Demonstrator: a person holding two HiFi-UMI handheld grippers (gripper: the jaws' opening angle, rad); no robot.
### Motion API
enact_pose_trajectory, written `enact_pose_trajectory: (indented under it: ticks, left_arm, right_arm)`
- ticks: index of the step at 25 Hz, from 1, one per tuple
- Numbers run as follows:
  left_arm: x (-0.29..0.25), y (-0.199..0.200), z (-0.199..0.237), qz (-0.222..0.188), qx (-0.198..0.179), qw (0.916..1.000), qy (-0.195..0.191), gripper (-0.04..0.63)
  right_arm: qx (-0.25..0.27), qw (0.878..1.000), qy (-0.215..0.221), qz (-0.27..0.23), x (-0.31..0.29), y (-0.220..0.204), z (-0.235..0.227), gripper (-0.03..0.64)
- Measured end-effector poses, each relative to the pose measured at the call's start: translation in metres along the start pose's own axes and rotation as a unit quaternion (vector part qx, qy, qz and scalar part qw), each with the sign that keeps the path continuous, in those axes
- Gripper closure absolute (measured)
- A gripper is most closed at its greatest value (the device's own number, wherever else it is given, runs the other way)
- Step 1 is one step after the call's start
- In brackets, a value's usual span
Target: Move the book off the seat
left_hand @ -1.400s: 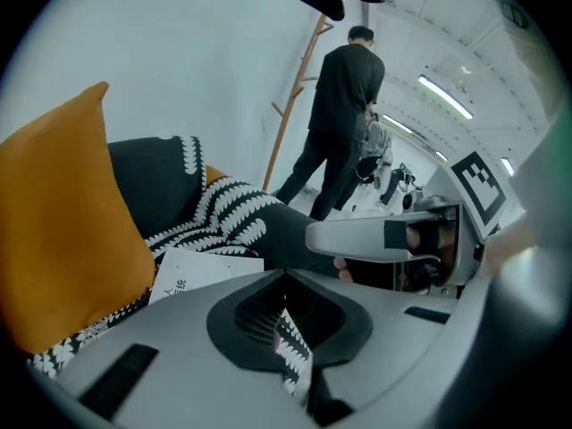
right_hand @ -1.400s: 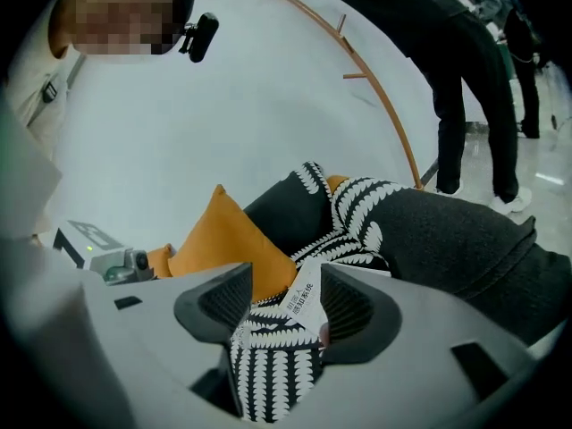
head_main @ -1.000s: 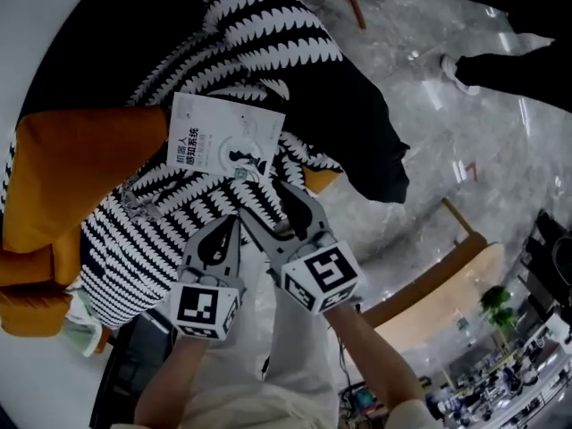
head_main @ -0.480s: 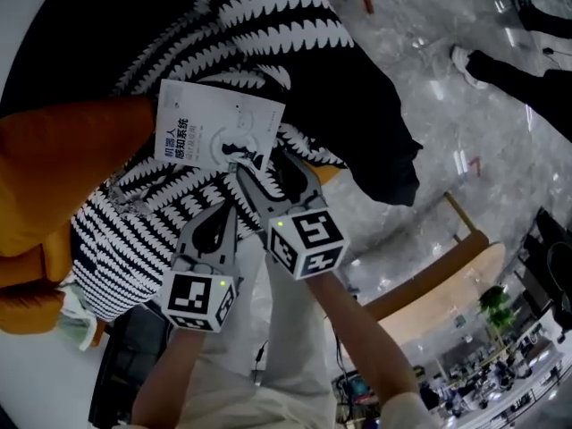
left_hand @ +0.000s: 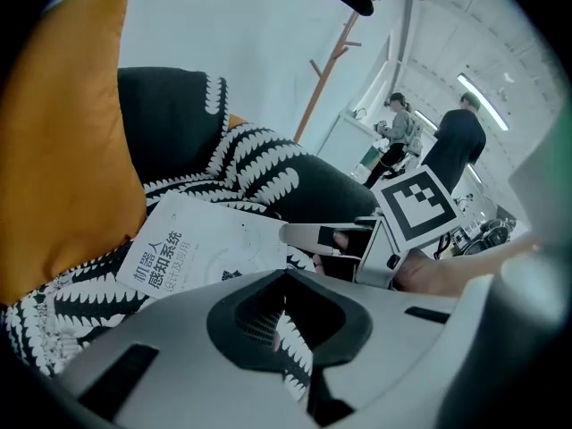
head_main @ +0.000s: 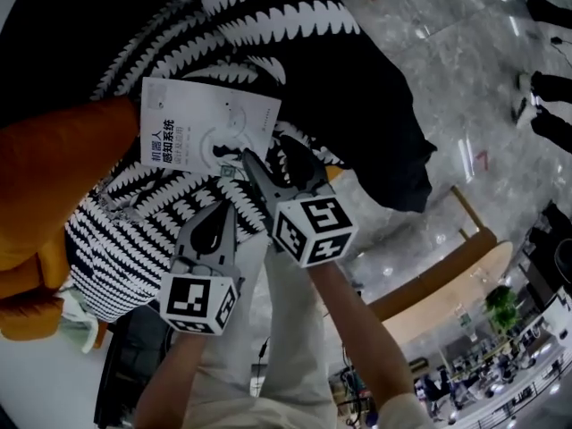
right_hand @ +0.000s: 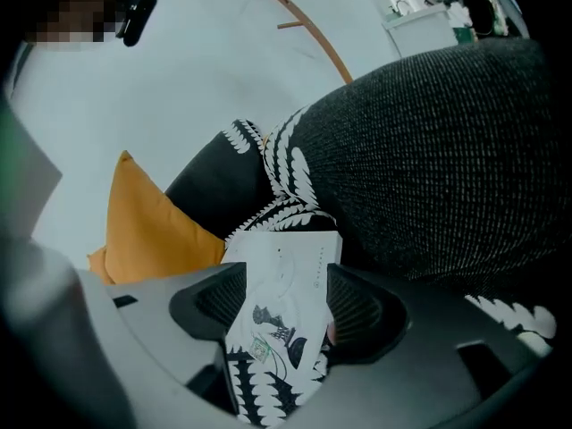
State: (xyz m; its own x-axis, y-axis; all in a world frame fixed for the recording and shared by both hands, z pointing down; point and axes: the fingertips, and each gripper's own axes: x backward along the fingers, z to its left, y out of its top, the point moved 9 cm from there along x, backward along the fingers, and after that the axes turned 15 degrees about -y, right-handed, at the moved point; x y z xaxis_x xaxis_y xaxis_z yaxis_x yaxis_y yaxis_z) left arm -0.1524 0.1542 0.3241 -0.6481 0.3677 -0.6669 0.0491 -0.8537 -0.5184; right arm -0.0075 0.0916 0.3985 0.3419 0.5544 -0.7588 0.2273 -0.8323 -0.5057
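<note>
We are holding our right claw (right_hand: 282, 284) spread wide around the near corner of the white book (head_main: 206, 132), one jaw on either side, and it is not gripping anything. The book is lying flat on the black-and-white patterned seat (head_main: 134, 231), just beside the orange cushion (head_main: 54, 168). Our left claw (head_main: 227, 209) is hovering closed and empty, near the book's lower edge.

Flat and cover-up on the black-and-white patterned seat (head_main: 134, 231), near its front edge and touching an orange cushion (head_main: 58, 172) at the left side: a white book (head_main: 206, 137). At the book's front right corner, the right gripper (head_main: 266, 155), jaws spread to either side. Just beside it, over the seat's front edge, the left gripper (head_main: 223, 213), jaws together, clear of the book.
</note>
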Motion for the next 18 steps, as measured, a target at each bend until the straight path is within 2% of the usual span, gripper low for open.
enact_pose_trajectory:
  ticks: [5, 18]
  left_arm:
    - [-0.010, -0.002, 0.013, -0.002, -0.002, 0.9999, 0.011, 0.587]
    - [-0.024, -0.023, 0.019, -0.019, 0.006, 0.9997, 0.013, 0.586]
  right_arm:
    - [0.003, 1.000, 0.000, 0.000, -0.014, -0.004, -0.008, 0.353]
    - [-0.067, 0.997, 0.016, 0.018, -0.050, -0.018, -0.026, 0.353]
